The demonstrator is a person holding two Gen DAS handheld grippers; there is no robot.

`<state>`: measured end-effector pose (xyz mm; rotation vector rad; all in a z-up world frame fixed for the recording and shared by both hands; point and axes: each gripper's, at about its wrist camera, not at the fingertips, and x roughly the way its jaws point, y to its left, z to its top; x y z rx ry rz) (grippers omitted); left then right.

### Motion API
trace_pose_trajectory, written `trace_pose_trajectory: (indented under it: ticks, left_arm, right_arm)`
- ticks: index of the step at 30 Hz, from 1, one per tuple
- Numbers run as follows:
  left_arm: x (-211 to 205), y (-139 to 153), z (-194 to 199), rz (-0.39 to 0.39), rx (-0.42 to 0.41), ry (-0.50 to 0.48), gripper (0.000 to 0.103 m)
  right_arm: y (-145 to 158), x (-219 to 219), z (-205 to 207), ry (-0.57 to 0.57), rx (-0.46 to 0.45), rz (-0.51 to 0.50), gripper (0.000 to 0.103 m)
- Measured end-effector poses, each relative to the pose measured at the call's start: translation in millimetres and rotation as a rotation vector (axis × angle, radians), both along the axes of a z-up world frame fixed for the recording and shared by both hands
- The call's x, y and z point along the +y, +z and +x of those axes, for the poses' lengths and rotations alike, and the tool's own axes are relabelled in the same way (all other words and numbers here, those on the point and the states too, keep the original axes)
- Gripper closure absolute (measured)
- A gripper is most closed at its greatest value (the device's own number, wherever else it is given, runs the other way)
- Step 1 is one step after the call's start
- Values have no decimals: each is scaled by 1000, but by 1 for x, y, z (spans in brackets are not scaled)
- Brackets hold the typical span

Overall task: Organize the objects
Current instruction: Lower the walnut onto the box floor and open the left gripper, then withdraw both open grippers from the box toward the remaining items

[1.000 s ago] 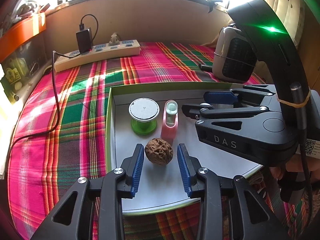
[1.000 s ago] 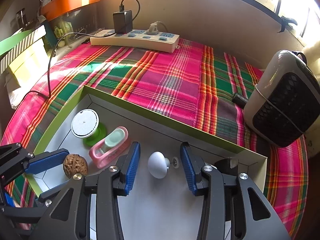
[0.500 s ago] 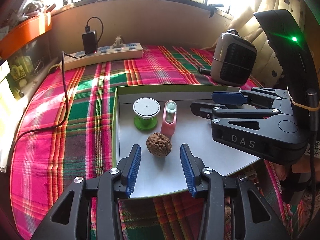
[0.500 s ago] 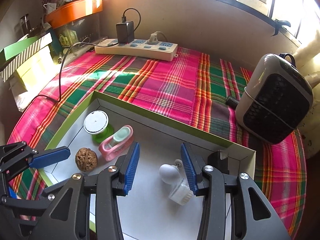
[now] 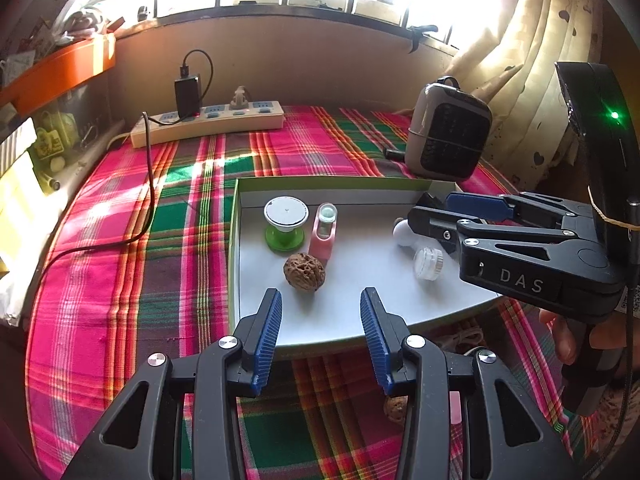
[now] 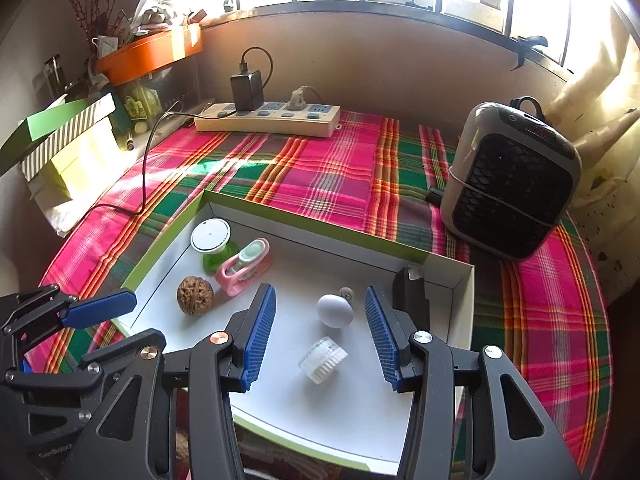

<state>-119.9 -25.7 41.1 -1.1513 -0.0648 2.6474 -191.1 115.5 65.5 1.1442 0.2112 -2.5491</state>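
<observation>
Walnut [image 5: 304, 272] sits free on the white floor of the green-rimmed tray [image 5: 236, 240], just beyond the left gripper [image 5: 320, 332], whose blue pads stand apart with nothing between them. Plaid cloth [image 5: 120, 280] covers the table; a power strip [image 5: 208, 124] lies far back under the sunlit window, a small heater [image 5: 448, 136] far right.

From the right wrist, the right gripper [image 6: 320, 336] is spreading over a white knob [image 6: 334, 310] and clear cap [image 6: 322, 359], touching neither. An orange shelf [image 6: 148, 54] hangs far left.
</observation>
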Motion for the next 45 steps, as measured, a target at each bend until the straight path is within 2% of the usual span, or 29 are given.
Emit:
trace_pose_trajectory:
  ticks: [7, 15, 27, 34, 45]
  left_arm:
    - [-1, 4, 15, 28, 8, 3, 64]
    - [6, 1, 32, 51, -4, -38, 63]
    - [21, -16, 47, 81, -47, -101, 60]
    - [32, -26, 46, 81, -78, -122, 60]
    - [41, -29, 38, 91, -89, -124, 60]
  right_arm:
    - [9, 19, 24, -34, 23, -35, 55]
    - [16, 38, 58, -60, 56, -62, 55]
    - [4, 59, 95, -90, 62, -89, 55]
    - [-9, 66, 105, -91, 35, -99, 55]
    - [-13, 77, 108, -94, 27, -119, 54]
